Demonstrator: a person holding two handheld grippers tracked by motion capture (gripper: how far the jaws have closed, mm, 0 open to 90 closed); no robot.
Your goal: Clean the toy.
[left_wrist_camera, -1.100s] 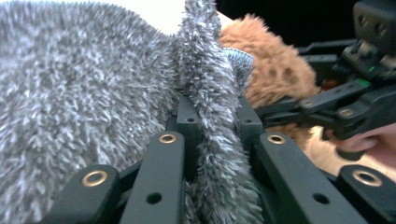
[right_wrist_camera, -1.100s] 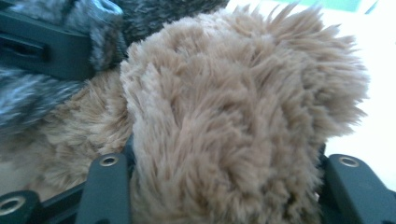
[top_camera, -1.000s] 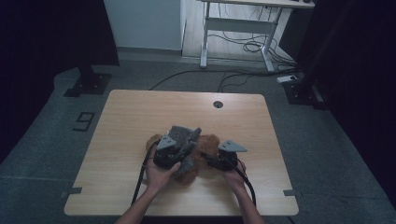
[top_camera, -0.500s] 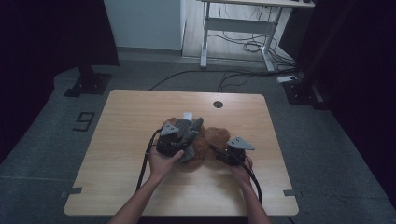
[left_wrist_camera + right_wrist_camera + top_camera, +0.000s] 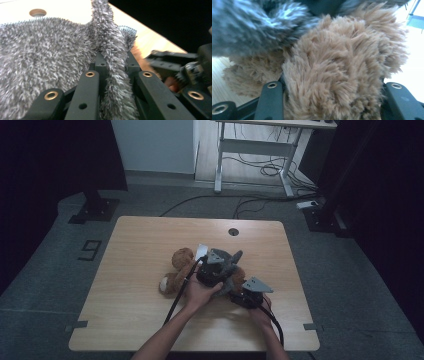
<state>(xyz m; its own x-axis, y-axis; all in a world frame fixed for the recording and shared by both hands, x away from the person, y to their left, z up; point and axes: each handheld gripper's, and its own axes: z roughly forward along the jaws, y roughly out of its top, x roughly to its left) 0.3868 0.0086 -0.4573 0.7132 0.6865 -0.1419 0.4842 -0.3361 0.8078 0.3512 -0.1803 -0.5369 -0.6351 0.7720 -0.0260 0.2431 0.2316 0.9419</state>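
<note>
A brown teddy bear (image 5: 179, 269) lies on the wooden table (image 5: 150, 235), its head to the left. A grey fuzzy cloth (image 5: 229, 262) is draped over its right part. My left gripper (image 5: 212, 270) is over the bear and shut on the cloth; in the left gripper view a fold of the cloth (image 5: 50, 55) is pinched between the jaws of that gripper (image 5: 116, 60). My right gripper (image 5: 239, 289) is at the bear's right end, shut on a thick brown plush part (image 5: 332, 65) of it. In the right gripper view the right gripper (image 5: 334, 86) has grey cloth (image 5: 249, 27) above it.
A round cable hole (image 5: 233, 231) sits near the table's far edge. Black cables (image 5: 175, 302) trail from both grippers toward the near edge. A desk frame (image 5: 250, 150) and floor cables lie beyond the table. Dark stands flank it on both sides.
My left gripper has carried the grey cloth to the right across the bear, uncovering the bear's head. My right gripper has shifted slightly right and toward the near edge.
</note>
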